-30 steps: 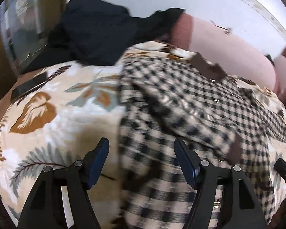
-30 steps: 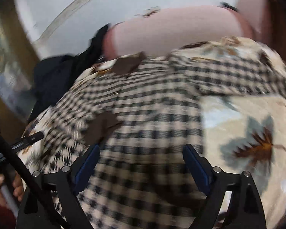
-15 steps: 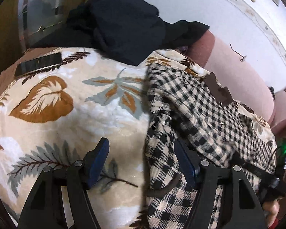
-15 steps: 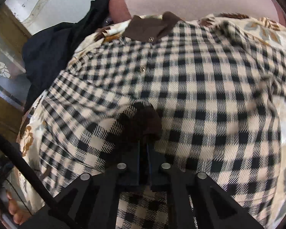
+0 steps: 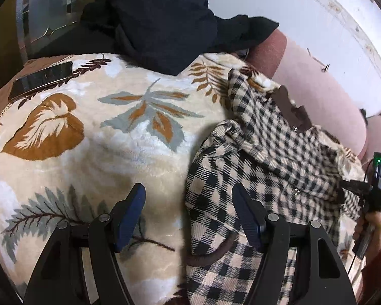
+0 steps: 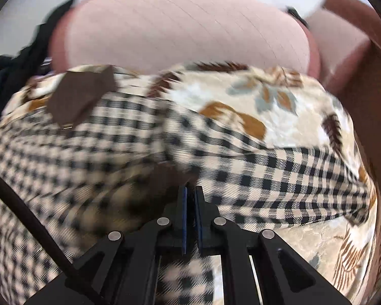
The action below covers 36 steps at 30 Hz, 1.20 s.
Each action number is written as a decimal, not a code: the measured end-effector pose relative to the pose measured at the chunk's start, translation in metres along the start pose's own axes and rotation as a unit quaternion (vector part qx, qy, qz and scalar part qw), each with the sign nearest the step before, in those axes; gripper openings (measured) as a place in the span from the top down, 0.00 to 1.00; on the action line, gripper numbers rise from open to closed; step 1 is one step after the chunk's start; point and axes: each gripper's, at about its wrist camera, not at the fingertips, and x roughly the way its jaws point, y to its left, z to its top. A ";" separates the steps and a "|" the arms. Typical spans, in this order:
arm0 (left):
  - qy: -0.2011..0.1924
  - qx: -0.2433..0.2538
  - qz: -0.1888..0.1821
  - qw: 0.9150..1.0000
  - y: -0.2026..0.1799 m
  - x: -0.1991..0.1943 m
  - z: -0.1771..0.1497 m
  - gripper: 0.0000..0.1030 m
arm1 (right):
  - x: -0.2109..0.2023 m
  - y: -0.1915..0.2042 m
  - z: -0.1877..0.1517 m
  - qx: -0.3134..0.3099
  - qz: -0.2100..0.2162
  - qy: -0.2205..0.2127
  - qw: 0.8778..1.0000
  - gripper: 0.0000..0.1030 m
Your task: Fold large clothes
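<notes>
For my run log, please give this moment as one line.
left gripper: open, over leaf-print blanket | right gripper: pinching checked beige-black shirt, jaws opening | fold: unfinished

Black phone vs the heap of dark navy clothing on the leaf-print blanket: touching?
Apart. The left wrist view shows the black phone lying flat near the blanket's edge, with a strip of leaf-print blanket between it and the heap of dark navy clothing.

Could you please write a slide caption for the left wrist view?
Open left gripper poised over the checked shirt's edge on a leaf-print blanket.
</notes>
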 end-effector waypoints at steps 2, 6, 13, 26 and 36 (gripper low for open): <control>0.003 -0.003 0.006 1.000 0.002 0.002 0.002 0.33 | 0.009 -0.006 0.002 0.012 -0.014 0.012 1.000 0.69; -0.003 -0.026 0.009 1.000 0.018 -0.003 0.010 0.33 | -0.022 -0.011 -0.008 0.020 -0.037 -0.047 0.998 0.48; -0.015 -0.078 0.029 0.996 0.059 -0.018 0.022 0.33 | -0.106 0.064 -0.118 -0.081 0.265 0.017 0.961 0.48; -0.047 -0.133 0.053 0.989 0.112 -0.053 0.018 0.33 | -0.196 0.246 -0.318 -0.471 0.203 -0.128 0.849 0.33; -0.041 -0.137 0.023 0.989 0.109 -0.056 0.015 0.33 | -0.134 0.097 -0.179 -0.127 0.272 -0.019 0.954 0.90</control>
